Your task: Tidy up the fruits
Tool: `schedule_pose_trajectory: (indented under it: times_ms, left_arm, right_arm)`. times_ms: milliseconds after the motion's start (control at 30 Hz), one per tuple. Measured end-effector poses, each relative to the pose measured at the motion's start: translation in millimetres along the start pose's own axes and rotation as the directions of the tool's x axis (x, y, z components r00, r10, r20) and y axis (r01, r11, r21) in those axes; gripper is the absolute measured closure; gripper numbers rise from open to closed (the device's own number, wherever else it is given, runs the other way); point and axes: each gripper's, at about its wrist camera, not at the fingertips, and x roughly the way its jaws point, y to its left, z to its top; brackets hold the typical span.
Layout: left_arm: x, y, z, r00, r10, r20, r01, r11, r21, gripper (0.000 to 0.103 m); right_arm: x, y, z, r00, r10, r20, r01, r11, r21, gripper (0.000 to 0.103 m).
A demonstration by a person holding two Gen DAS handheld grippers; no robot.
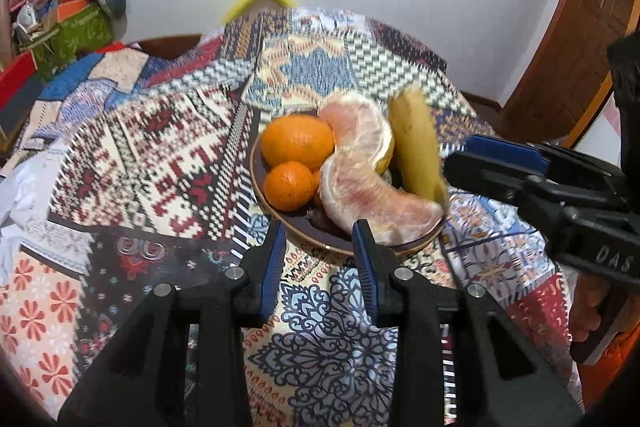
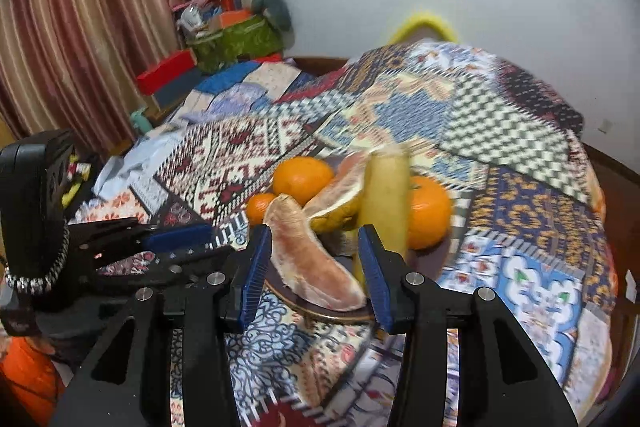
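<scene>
Fruits sit heaped together on one dark plate (image 1: 332, 247) with a gold rim, resting on the patterned quilt (image 1: 160, 163). Going left to right in the left wrist view: a large orange (image 1: 298, 141) at the back with a small tangerine (image 1: 289, 185) in front of it, then two peeled pomelo wedges (image 1: 372, 195) curving through the middle, then a banana (image 1: 416, 151) along the right side, its long axis running away from the camera and slightly leaning. The right wrist view shows one more orange (image 2: 428, 213) behind the banana.

The left gripper (image 1: 322, 239) hovers just short of the plate's near rim, jaws parted a little with only cloth and rim showing between them; it holds nothing. The plate lies straight ahead of it and slightly right.

The right gripper (image 2: 316, 247) hangs over the near rim, jaws likewise partly open and empty, framing the nearer pomelo wedge and the foot of the banana without pressing either. It looks the nearer one to both, and the banana's length lies roughly along its line of reach.

No second container shows in either view.
</scene>
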Motion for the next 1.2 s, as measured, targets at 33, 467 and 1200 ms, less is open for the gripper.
schedule_pose_trajectory:
  times_ms: [33,467,1200]
  left_arm:
    - [-9,-3,1,1.0,0.006,0.019,-0.006,1.0,0.001,0.069]
    - [-175,-67,16,0.926,-0.013,0.376,-0.023,0.995,0.093,0.069]
    - [-292,-98,-28,0.807,0.003,0.59,-0.076,0.992,0.098,0.015]
  right_arm:
    - [-10,-2,1,1.0,-0.011,0.022,0.011,1.0,0.012,0.061]
    - [-163,29,-1,0.933,-0.113,0.341,0.111,0.993,0.026,0.061]
    - [-245,79,-30,0.801,-0.21,0.561,0.211,0.975,0.064,0.001]
